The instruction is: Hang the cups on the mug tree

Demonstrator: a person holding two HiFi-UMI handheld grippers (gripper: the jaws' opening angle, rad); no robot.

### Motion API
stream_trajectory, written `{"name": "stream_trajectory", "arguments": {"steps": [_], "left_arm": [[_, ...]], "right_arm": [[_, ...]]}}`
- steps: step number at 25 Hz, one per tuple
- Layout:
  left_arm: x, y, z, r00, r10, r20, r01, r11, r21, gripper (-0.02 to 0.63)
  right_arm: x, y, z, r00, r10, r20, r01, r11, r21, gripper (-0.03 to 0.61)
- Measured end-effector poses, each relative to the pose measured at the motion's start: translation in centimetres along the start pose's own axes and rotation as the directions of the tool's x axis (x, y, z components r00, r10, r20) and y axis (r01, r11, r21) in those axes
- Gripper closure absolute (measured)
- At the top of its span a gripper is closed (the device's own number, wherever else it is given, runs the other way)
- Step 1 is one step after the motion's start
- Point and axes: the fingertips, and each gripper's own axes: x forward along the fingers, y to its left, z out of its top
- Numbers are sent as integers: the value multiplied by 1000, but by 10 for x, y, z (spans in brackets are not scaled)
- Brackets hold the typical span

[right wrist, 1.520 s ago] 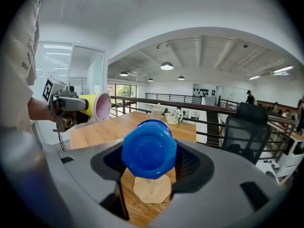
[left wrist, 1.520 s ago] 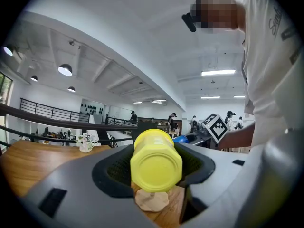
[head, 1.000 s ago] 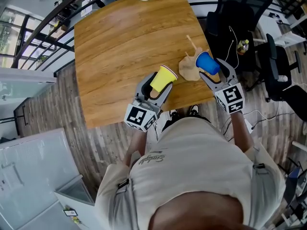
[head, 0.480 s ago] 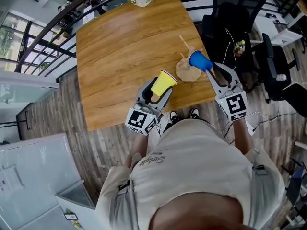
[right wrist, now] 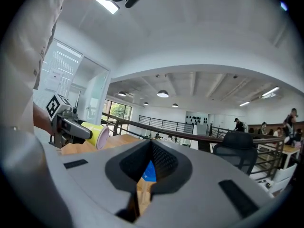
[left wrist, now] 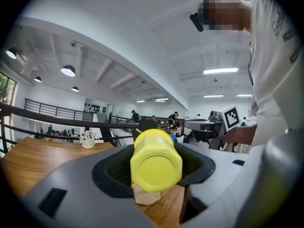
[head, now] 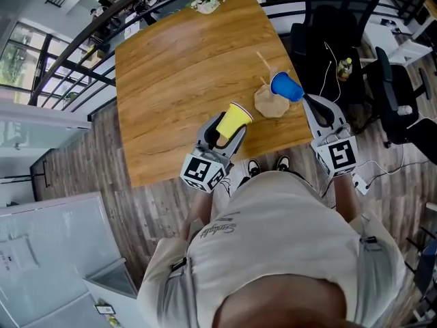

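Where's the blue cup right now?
Head view, right of centre: the blue cup sits at the mug tree near the table's right edge, just ahead of the right gripper.

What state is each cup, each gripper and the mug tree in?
Left gripper: shut on yellow cup.
Right gripper: jaws just closed, shut, empty.
Yellow cup: on its side between the jaws.
Blue cup: tilted on mug tree, free of both grippers.
Mug tree: standing, bearing blue cup.
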Motion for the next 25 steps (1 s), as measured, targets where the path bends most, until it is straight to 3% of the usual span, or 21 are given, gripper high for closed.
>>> {"name": "stream_trajectory", "arguments": {"steps": [3, 9, 25], "left_arm": [[6, 4, -14, 999, -2, -40, 1, 1000, -30, 348], [25, 13, -41, 990, -13, -141, 8, 999, -39, 348], [92, 25, -84, 960, -90, -266, 82, 996, -41, 348]], "right_arm": [[-4, 0, 5, 1000, -22, 22, 23, 999, -24, 584], [-6, 3, 1, 1000, -14, 18, 13, 999, 39, 584], [-10, -9, -1, 998, -62, 20, 60, 996, 72, 584]]}}
